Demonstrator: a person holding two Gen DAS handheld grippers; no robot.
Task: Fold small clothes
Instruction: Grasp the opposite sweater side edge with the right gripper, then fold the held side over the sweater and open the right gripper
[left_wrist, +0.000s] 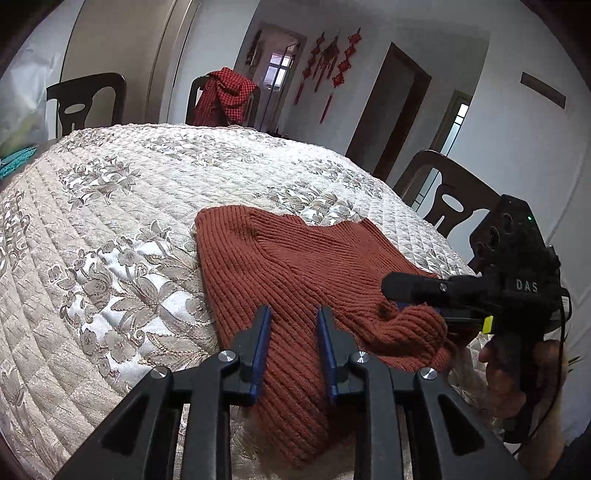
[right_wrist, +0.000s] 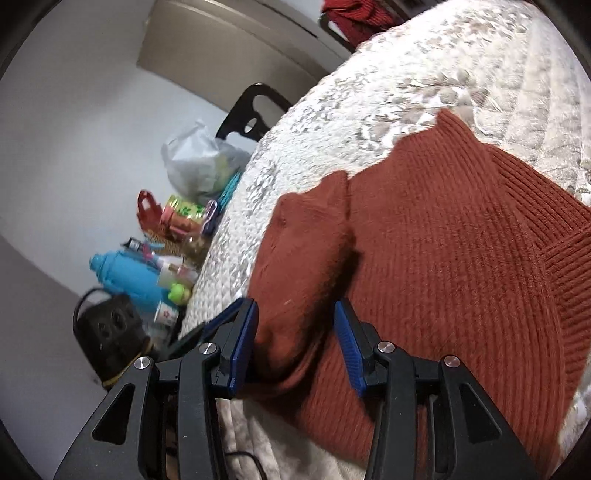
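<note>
Left wrist view. Sweater (left_wrist: 295, 273): rust-red ribbed knit, lying flat on the quilted floral table cover (left_wrist: 122, 206), one sleeve bunched at its right edge. Left gripper (left_wrist: 293, 338): low over the sweater's near part, jaws spread, nothing between them. Right gripper (left_wrist: 424, 295): entering from the right, its tip at the bunched sleeve; jaw state cannot be told here. Chair (left_wrist: 221, 98) beyond the table, draped with a red checked cloth.

Right wrist view. Plastic bag (right_wrist: 199, 162): translucent, knotted, contents unclear, standing off the table's edge among a blue bottle (right_wrist: 125, 273) and small packages. Sweater (right_wrist: 461, 258): sleeve folded over the body. Right gripper (right_wrist: 295, 343): jaws spread, the sleeve fold lying between them, unpinched.
</note>
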